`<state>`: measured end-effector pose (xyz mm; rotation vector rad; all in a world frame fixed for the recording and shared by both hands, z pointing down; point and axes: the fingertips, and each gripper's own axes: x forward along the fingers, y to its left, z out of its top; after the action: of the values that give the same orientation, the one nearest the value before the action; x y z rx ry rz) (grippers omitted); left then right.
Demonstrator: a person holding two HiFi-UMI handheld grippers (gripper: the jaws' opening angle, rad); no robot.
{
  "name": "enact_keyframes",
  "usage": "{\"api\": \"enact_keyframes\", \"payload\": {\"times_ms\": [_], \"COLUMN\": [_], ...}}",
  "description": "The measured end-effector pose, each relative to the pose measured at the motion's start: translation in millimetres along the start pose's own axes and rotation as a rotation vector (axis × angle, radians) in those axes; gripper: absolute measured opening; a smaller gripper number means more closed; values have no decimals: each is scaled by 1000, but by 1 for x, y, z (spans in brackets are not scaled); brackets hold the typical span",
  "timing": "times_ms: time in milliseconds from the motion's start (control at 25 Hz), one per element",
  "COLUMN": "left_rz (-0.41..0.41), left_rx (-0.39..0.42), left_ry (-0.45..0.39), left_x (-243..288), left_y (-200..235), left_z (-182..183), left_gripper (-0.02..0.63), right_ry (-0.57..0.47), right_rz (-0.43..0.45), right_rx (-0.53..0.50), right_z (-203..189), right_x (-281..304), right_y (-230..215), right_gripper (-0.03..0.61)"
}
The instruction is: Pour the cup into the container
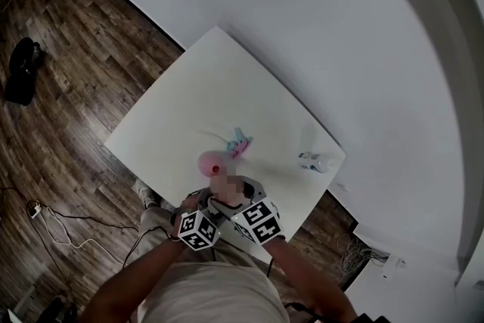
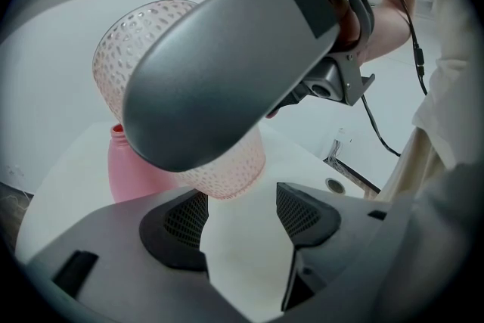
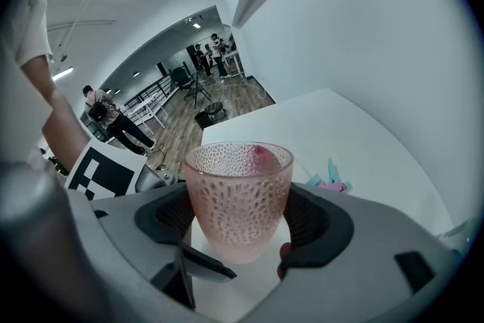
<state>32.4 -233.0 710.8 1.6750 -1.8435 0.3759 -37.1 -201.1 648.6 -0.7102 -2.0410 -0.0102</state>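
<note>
My right gripper [image 3: 238,217] is shut on a pink dimpled glass cup [image 3: 238,200], with a pad against each side. In the left gripper view that cup [image 2: 144,41] hangs tilted, rim toward the upper left, just above the mouth of a pink bottle-shaped container [image 2: 125,172] that stands on the white table [image 1: 189,110]. The right gripper's grey body [image 2: 227,79] covers much of the cup there. My left gripper [image 2: 240,222] is open with nothing between its pads, just behind the cup. In the head view the container [image 1: 208,160] stands near the table's front edge.
A pink and blue item [image 1: 240,141] lies behind the container. A small white and blue object [image 1: 314,161] sits near the table's right edge. Dark wood floor with cables and a black bag [image 1: 21,70] lies left. A white wall runs behind the table.
</note>
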Motion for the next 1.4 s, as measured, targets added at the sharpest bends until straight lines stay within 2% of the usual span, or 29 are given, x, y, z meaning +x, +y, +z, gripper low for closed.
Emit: {"api": "enact_keyframes", "payload": {"times_ms": [1400], "left_rz": [-18], "left_rx": [-21], "left_ry": [-13], "left_x": [3], "left_y": [-3], "left_z": [0], "left_gripper": [291], "right_ry": [47], "right_rz": [-13], "right_rx": [24], "right_z": [0], "right_x": [8], "right_y": [-3], "right_gripper": [365]}}
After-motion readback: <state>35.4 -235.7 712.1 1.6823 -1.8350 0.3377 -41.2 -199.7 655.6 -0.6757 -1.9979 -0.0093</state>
